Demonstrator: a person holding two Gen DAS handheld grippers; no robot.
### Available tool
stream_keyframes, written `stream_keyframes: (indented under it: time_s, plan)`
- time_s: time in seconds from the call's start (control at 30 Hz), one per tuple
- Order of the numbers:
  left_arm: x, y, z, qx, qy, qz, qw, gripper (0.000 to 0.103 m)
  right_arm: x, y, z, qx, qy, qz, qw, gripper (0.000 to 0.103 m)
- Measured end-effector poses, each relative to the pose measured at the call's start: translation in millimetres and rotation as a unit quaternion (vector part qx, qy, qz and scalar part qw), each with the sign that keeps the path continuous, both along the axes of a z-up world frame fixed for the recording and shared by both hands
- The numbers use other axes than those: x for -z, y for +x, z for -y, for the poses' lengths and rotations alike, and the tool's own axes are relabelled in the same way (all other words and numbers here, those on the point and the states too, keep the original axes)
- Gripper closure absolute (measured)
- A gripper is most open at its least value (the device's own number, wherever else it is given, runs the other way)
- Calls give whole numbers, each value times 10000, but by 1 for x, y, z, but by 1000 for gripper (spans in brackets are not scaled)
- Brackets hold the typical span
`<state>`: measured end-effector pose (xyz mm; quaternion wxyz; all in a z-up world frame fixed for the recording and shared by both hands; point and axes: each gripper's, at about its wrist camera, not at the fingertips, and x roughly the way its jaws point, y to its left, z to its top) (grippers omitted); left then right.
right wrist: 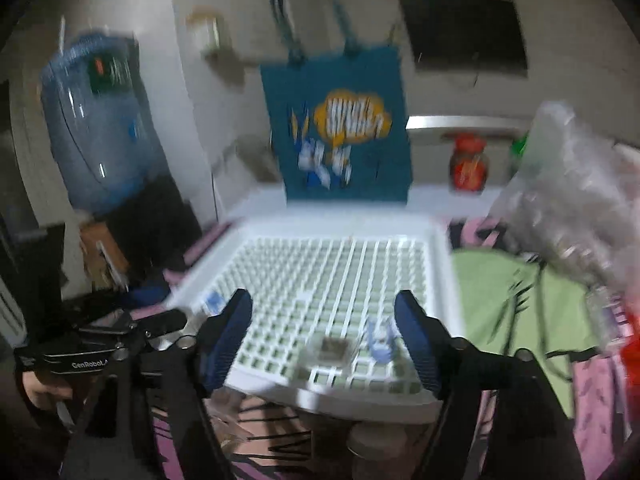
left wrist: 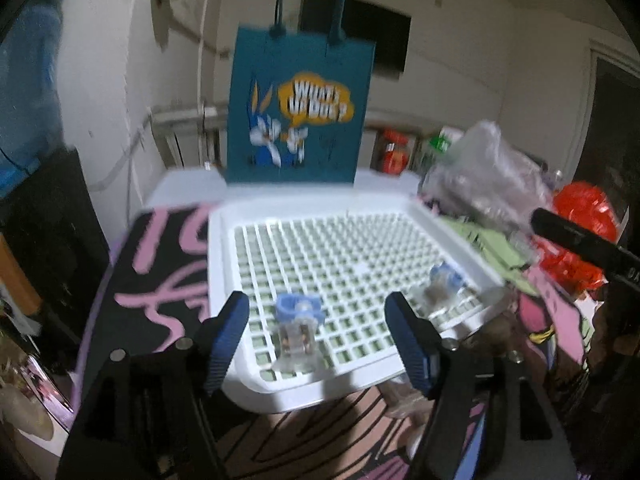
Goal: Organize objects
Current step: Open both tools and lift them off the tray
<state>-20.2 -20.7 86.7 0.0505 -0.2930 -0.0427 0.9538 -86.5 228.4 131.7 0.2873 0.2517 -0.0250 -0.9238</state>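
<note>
A white grid tray (left wrist: 224, 240) lies on a patterned cloth and also shows in the right wrist view (right wrist: 440, 248). Two small clear bottles with blue caps lie in it. One bottle (left wrist: 298, 330) lies between the fingers of my open, empty left gripper (left wrist: 318, 320). The other bottle (left wrist: 440, 288) lies near the tray's right edge; in the right wrist view this bottle (right wrist: 352, 346) lies between the fingers of my open, empty right gripper (right wrist: 324, 320). The left gripper (right wrist: 120, 340) shows at the lower left of the right wrist view.
A blue cartoon tote bag (left wrist: 300, 108) stands behind the tray. A clear plastic bag of bottles (left wrist: 480, 176) and a red bag (left wrist: 580, 232) sit to the right on a green cloth (right wrist: 512, 300). A water jug (right wrist: 96, 132) stands at left.
</note>
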Motion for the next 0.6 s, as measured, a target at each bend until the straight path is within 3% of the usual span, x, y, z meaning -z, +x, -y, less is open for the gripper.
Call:
stream_keyframes:
  time_s: [0.13, 0.27, 0.6]
  plan:
    - [-25, 24, -1, 31, -37, -394, 9992, 32, -30, 30, -23, 173, -191, -486, 9985, 18]
    - [-29, 41, -4, 113, 33, -452, 9989, 31, -35, 50, -35, 232, -145, -656, 9975, 14]
    - [14, 55, -30, 469, 162, 219, 9985, 31, 16, 58, -36, 82, 192, 114, 9997, 14]
